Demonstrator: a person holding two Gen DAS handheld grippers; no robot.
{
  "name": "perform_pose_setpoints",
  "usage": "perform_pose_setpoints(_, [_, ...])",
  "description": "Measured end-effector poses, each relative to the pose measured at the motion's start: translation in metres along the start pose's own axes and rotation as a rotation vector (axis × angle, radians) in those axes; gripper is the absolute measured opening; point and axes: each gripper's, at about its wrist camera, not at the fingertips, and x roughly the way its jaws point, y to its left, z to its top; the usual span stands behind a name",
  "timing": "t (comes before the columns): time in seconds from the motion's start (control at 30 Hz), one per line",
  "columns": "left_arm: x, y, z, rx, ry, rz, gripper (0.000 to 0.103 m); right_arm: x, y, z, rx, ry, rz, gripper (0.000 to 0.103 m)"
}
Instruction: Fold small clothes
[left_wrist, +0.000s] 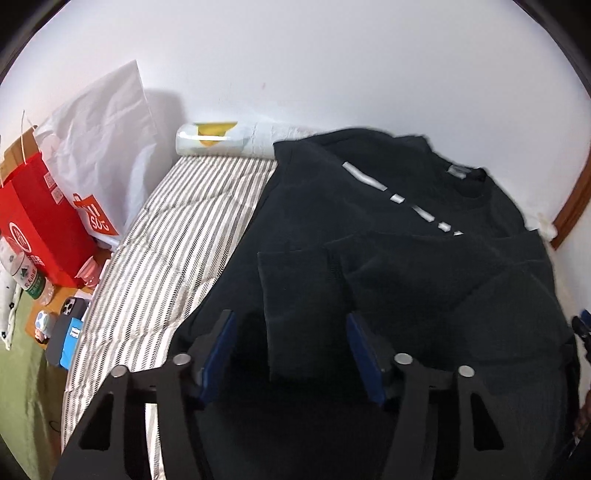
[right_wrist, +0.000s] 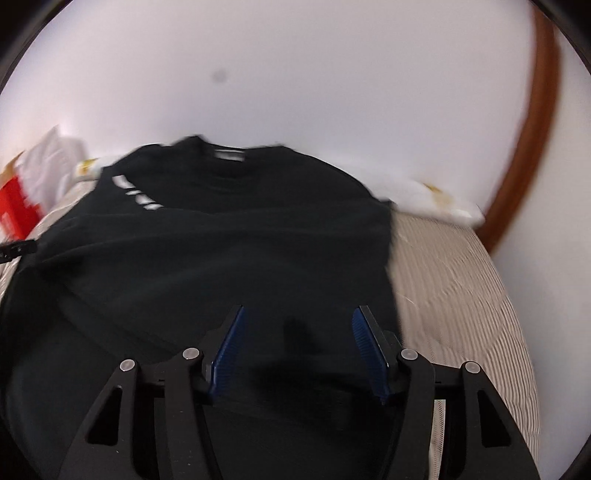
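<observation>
Bed: striped sheet against a white wall, with a brown wooden frame curving at the right.
Shirt: black top lies flat on the sheet, collar toward the wall, a broken white stripe across the chest, one sleeve folded in over the body.
Left gripper: hangs over the folded sleeve, blue pads apart at either side of it, not pressing.
Right gripper: over the shirt's lower part near its right edge, jaws parted, nothing pinched; view blurred.
Bedside: red bag, white bag, phone.
</observation>
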Motion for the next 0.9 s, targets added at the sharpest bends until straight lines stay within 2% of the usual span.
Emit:
perform_pose_setpoints(0.07, [0.009,-0.003,0.000,0.001,0.017,-0.003,0.036,0.007,-0.016,-0.004,0.045,0.005,-0.020,0.059])
perform_pose_setpoints(0.13, [0.013,-0.007,0.000,0.012,-0.001,0.036,0.014,0.013,-0.028,-0.008,0.084,0.006,-0.028,0.059])
perform_pose_setpoints(0.2, [0.011,-0.005,0.002,0.015,-0.027,0.030,0.010,0.022,-0.034,-0.008,0.103,0.018,-0.022,0.059])
perform_pose_setpoints(0.3, [0.004,0.015,0.008,-0.056,-0.062,0.006,0.010,0.023,-0.031,-0.006,0.096,0.002,-0.013,0.059])
perform_pose_setpoints(0.4, [0.014,0.015,0.006,-0.040,-0.034,0.025,0.010,0.029,-0.027,-0.005,0.089,0.008,-0.019,0.059])
perform_pose_setpoints(0.5, [0.016,0.006,0.003,0.005,-0.037,0.062,0.012,0.051,-0.031,-0.014,0.104,0.090,-0.075,0.059])
perform_pose_setpoints(0.57, [0.015,0.001,0.003,0.023,-0.030,0.078,0.015,0.054,-0.037,-0.018,0.137,0.097,-0.057,0.059])
perform_pose_setpoints(0.63, [0.012,0.000,0.003,0.027,-0.026,0.070,0.016,0.048,-0.040,-0.018,0.145,0.097,-0.047,0.059])
perform_pose_setpoints(0.8, [-0.006,0.004,-0.004,0.026,-0.013,0.078,0.027,0.022,-0.050,-0.019,0.166,0.055,-0.025,0.059])
perform_pose_setpoints(0.9, [-0.028,0.004,-0.011,0.036,-0.026,0.087,0.035,-0.002,-0.055,-0.022,0.167,0.023,-0.044,0.059])
